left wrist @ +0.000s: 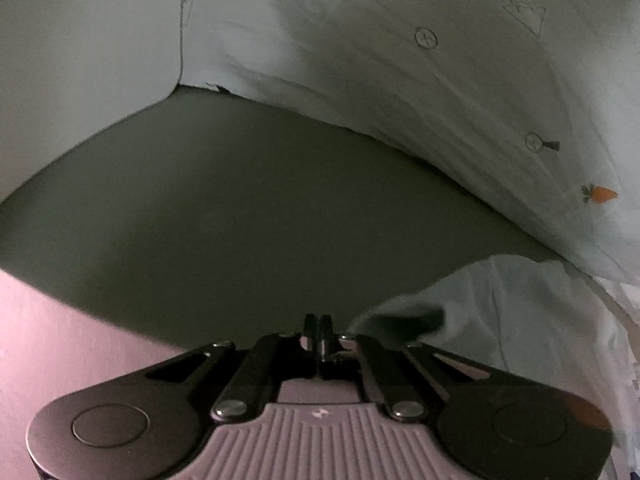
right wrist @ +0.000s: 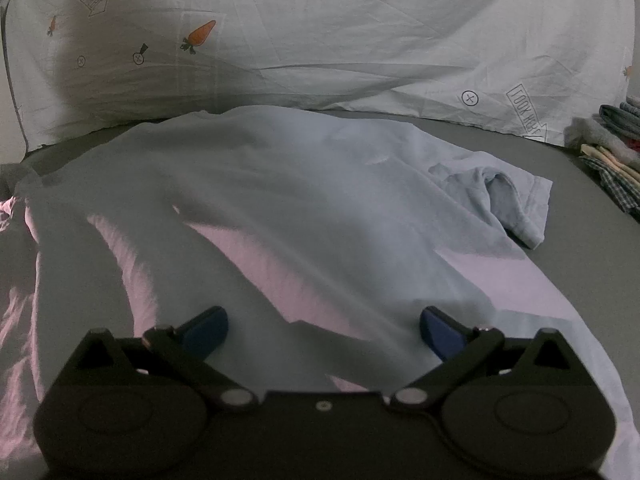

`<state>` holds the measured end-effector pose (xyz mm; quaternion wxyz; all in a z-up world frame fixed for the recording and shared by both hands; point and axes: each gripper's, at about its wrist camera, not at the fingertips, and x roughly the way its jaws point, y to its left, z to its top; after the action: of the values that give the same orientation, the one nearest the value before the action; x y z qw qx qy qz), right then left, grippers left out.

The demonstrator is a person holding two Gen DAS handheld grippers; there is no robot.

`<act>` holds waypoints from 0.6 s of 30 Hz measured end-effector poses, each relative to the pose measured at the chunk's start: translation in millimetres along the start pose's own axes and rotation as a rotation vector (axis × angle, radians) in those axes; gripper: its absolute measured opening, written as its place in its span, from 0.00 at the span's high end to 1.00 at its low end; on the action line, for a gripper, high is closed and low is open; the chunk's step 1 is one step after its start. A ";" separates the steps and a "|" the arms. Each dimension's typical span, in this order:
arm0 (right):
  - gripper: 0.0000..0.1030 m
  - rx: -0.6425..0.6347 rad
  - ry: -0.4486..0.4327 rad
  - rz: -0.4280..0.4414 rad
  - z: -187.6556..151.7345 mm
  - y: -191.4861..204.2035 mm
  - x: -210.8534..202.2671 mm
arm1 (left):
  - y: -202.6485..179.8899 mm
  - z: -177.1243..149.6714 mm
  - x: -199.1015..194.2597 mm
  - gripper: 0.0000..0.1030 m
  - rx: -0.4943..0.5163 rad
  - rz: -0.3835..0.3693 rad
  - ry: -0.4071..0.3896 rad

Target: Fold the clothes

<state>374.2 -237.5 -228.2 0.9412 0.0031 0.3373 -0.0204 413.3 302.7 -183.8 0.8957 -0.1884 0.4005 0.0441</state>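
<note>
While the left gripper (left wrist: 319,330) is pressed together beside a fold of the pale blue shirt (right wrist: 280,200), the right gripper (right wrist: 324,326) hangs spread over that shirt, flat on the grey surface (right wrist: 580,240); printed sheet (right wrist: 360,32) reads "LOOK HERE"

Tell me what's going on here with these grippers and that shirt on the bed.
A person is folding a light blue T-shirt spread on a grey bed surface, using two handheld grippers. The left gripper is shut, seemingly on a bit of the shirt's fabric at its edge. The right gripper hangs open over the shirt, gripping nothing. A carrot-print sheet lies behind, and a pile of clothes sits to the right.
</note>
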 end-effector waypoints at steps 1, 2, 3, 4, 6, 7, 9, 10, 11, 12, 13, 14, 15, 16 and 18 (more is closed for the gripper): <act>0.00 0.000 0.000 0.000 0.1 -0.1 0.1 | -5.9 -2.1 -1.2 1.00 0.008 -0.014 0.001; 0.00 0.000 0.000 0.000 0.2 0.0 0.2 | -12.3 -4.7 -2.4 0.94 0.017 -0.041 0.007; 0.00 0.000 0.000 0.000 0.3 0.0 0.3 | -18.6 -8.7 -4.2 0.86 0.027 -0.076 0.016; 0.00 0.000 0.000 0.000 0.3 0.0 0.3 | -24.8 -13.0 -5.1 0.82 0.037 -0.098 0.022; 0.00 0.000 0.000 0.000 0.4 0.1 0.4 | -38.5 -23.7 -2.7 0.68 0.069 -0.125 0.041; 0.00 0.000 0.000 0.000 0.5 0.2 0.4 | -45.9 -29.0 1.6 0.65 0.096 -0.123 0.051; 0.00 0.000 0.000 0.000 0.5 0.3 0.4 | -60.0 -38.9 11.2 0.58 0.158 -0.101 0.063; 0.00 0.000 0.000 0.000 0.4 0.4 0.3 | -65.5 -42.1 15.6 0.57 0.190 -0.083 0.062; 0.00 0.000 0.000 0.000 0.4 0.5 0.1 | -70.0 -43.9 18.9 0.53 0.214 -0.072 0.059; 0.00 0.000 0.000 0.000 0.4 0.5 0.1 | -74.2 -45.4 22.0 0.48 0.237 -0.063 0.055; 0.00 0.001 0.000 0.000 0.5 0.5 0.2 | -75.9 -44.7 24.2 0.45 0.252 -0.063 0.047; 0.00 0.001 0.000 0.000 0.5 0.6 0.2 | -77.0 -43.5 26.0 0.40 0.266 -0.066 0.038; 0.00 0.001 0.000 0.000 0.6 0.7 0.2 | -78.1 -42.2 27.9 0.38 0.280 -0.068 0.029; 0.00 0.001 0.000 0.000 0.6 0.8 0.2 | -80.0 -41.1 29.2 0.38 0.289 -0.070 0.021; 0.00 0.000 0.000 0.000 0.7 0.7 0.1 | -82.8 -38.6 32.4 0.40 0.299 -0.066 0.013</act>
<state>374.7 -236.9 -227.8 0.9412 0.0032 0.3372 -0.0207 427.2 209.4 -206.1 0.9121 -0.0663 0.4019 -0.0467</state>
